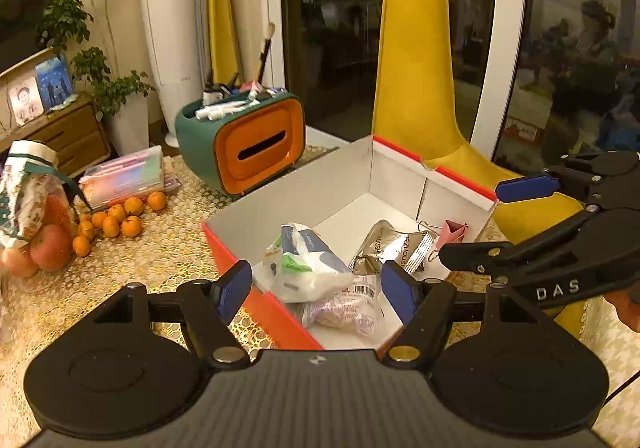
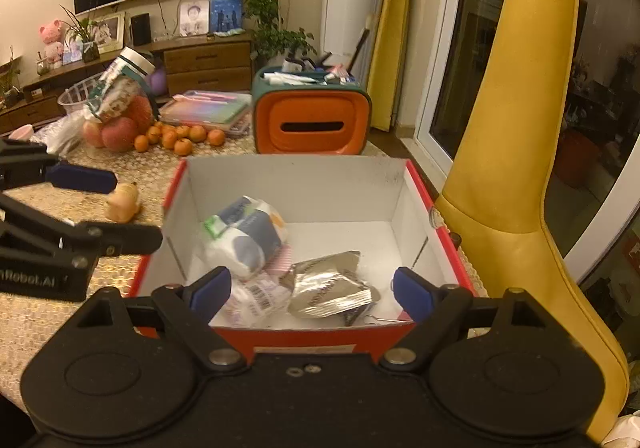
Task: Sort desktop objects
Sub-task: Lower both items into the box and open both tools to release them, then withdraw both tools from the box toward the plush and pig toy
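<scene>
Crinkly silver foil is wrapping the snack packet (image 2: 334,286), which is lying flat on the floor of the red-edged cardboard box (image 2: 296,178), toward the box's near wall in the right wrist view. It is probably light, slippery and easily crushed, so a pinch on a sealed end seam looks safer than squeezing its puffed middle. Just left of it, a soft white-and-blue tissue pack (image 2: 244,234) is resting partly on a clear barcoded wrapper (image 2: 256,298); both should give under pressure and want a grip across the bulk. A pink binder clip (image 1: 454,232), stiff and small, is sitting by the box's far wall in the left wrist view. Outside the box, left of it, a small tan figurine (image 2: 124,202) is waiting on the lace tablecloth (image 2: 48,324). The left gripper (image 1: 316,294) and right gripper (image 2: 312,290) are both hanging spread wide over the box, holding nothing.
</scene>
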